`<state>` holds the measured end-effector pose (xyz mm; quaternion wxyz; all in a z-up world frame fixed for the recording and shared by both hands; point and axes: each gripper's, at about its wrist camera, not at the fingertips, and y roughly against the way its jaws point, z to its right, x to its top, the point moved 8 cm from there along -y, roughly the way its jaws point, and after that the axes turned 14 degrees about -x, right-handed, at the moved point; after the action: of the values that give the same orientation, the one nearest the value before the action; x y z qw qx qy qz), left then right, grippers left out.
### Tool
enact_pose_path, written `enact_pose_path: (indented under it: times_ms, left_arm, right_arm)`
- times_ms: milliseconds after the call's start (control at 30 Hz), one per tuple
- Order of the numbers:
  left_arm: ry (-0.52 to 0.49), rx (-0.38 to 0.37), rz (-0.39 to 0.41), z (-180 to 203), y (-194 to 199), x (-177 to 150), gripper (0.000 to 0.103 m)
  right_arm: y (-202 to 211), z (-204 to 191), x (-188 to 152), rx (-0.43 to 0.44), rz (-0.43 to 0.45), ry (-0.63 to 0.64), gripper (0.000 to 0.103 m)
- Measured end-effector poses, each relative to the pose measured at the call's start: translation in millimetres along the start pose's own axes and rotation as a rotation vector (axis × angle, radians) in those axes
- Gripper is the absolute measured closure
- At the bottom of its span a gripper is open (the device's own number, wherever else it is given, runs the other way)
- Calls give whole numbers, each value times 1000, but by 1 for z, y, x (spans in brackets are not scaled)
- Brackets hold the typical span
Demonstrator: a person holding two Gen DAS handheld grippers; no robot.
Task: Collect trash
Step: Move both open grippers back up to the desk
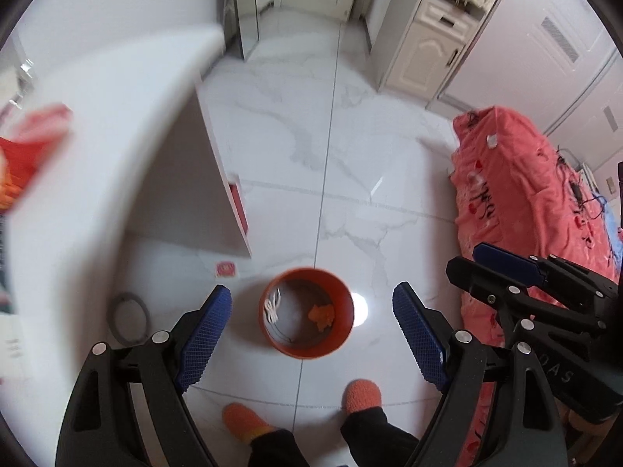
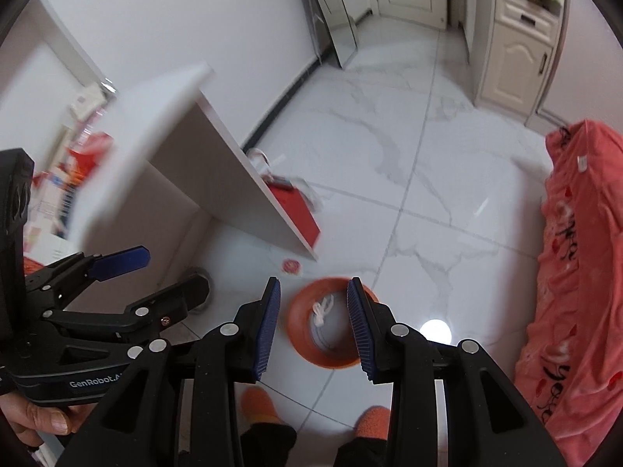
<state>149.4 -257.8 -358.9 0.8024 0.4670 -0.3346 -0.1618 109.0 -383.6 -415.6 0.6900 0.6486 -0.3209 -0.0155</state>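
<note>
Both grippers empty: left gripper jaws wide apart, right gripper jaws partly apart. Orange bin on floor below holds white scrap and orange scrap. Red wrapper lies near left of bin; looks light, flimsy; pinch an edge.

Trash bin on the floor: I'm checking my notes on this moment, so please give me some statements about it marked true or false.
1. The orange bin stands upright on the white floor. True.
2. The bin is empty. False: a white scrap and an orange scrap lie inside.
3. The left gripper holds a piece of trash. False: it is open with nothing between its pads.
4. The right gripper is open and holds nothing. True.
5. A small red and white wrapper lies on the floor outside the bin. True.
</note>
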Motion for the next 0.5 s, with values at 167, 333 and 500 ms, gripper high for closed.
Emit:
enact_pose_path:
  times_ms: [167,333,500]
  left_arm:
    - [-5,32,97,12,61,6,19]
    - [4,77,198,13,125,4,19]
    - [52,137,281,3,176,-8,17]
  right_arm:
    - [69,-9,16,37,99,41,61]
    - [134,-34,31,111,191,108,60]
    - [183,-78,40,199,262,186,60]
